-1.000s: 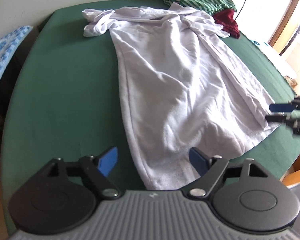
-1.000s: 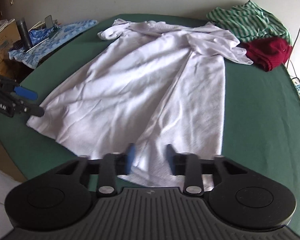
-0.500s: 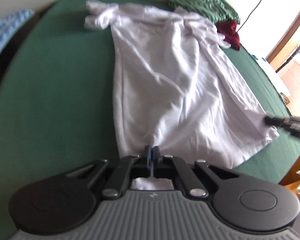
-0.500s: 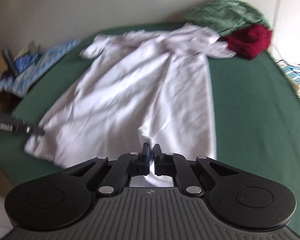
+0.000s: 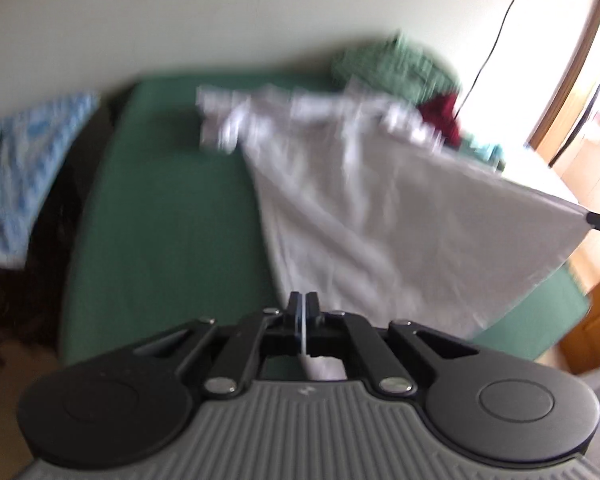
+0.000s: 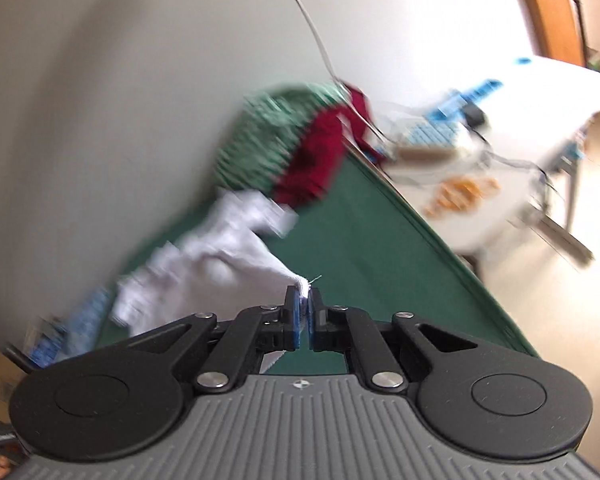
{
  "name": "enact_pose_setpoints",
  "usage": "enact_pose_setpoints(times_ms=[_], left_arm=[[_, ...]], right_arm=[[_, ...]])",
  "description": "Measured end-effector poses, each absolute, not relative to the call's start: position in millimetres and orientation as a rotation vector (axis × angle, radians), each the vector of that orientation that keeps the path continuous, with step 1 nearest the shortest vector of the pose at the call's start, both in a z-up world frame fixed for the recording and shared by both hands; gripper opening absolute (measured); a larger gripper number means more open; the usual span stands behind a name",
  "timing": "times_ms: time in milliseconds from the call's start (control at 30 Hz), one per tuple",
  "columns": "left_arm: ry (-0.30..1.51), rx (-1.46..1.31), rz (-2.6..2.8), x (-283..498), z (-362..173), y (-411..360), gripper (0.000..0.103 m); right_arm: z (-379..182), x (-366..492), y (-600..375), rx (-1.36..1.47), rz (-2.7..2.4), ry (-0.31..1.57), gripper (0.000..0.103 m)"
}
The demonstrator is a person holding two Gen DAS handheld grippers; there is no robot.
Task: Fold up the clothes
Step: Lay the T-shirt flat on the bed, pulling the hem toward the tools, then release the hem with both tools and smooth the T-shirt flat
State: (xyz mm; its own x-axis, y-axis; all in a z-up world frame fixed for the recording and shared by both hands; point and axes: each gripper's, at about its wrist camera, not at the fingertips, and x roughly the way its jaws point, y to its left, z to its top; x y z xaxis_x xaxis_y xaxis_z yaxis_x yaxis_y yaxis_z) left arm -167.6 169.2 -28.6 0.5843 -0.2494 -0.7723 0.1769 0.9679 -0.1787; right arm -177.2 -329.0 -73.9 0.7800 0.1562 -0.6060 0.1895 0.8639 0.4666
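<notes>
So I was barely into this one, honestly. My left tongs [image 5: 302,304] were clamped right down on the near hem corner of the white garment [image 5: 372,216], with a bit of cloth poking out behind the pads, and my right tongs [image 6: 305,312] were pinched shut on the other hem corner, a little tuft of white sticking out at the tips. From the left camera that second corner was pulled up off the tabletop [image 5: 160,200] into a taut point, so the whole bottom edge was hanging in the air, while the collar and sleeves end sat bunched on the green cloth, close to the striped green top [image 6: 268,140] and the dark red one [image 6: 316,160]. Both cameras were pretty blurry, so I couldn't tell how the sleeves were lying. Progress-wise: corners grabbed, hem lifted, no fold actually laid down yet. Left to do, I reckon, was the whole fold on the white one, plus those two pieces waiting beyond it.
</notes>
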Motion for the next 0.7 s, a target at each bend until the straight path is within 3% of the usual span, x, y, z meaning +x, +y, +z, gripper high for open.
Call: enact_pose_setpoints(times_ms=[33, 100, 167, 200, 233, 267, 300, 333, 400, 533, 600, 667, 700], left_arm=[[0.947, -0.087, -0.245, -166, -41, 166, 0.001], [0.990, -0.074, -0.233, -162, -63, 158, 0.012], [1.004, -0.058, -0.228, -159, -77, 148, 0.046], [1.006, -0.054, -0.229, -158, -83, 144, 0.055], [1.008, -0.054, -0.232, -155, -89, 141, 0.067], [1.011, -0.054, -0.233, -153, -94, 137, 0.072], [1.019, -0.053, -0.223, -149, -98, 134, 0.073], [1.032, -0.050, -0.210, -145, -103, 130, 0.071], [1.031, -0.039, -0.192, -143, -110, 124, 0.062], [1.007, -0.008, -0.182, -138, -110, 112, 0.000], [1.022, -0.063, -0.179, -133, -110, 118, 0.000], [1.008, -0.068, -0.148, -134, -104, 120, 0.000], [0.993, -0.064, -0.133, -137, -98, 121, 0.000]], right_arm=[[-89, -176, -327, 0.515, -0.048, 0.732, 0.004], [-112, -173, -320, 0.470, -0.074, 0.802, 0.005], [-123, -170, -309, 0.380, -0.041, 0.845, 0.006], [-124, -169, -303, 0.322, -0.035, 0.853, 0.009], [-125, -169, -297, 0.268, -0.031, 0.857, 0.020], [-125, -169, -295, 0.227, -0.034, 0.849, 0.028], [-125, -168, -293, 0.193, -0.044, 0.830, 0.046], [-124, -166, -293, 0.159, -0.054, 0.812, 0.054], [-126, -158, -292, 0.106, -0.054, 0.794, 0.055], [-141, -138, -290, 0.080, -0.018, 0.825, 0.056], [-147, -132, -288, 0.085, -0.025, 0.827, 0.057], [-146, -128, -284, 0.099, -0.010, 0.816, 0.038], [-143, -127, -284, 0.127, 0.032, 0.824, 0.006]])
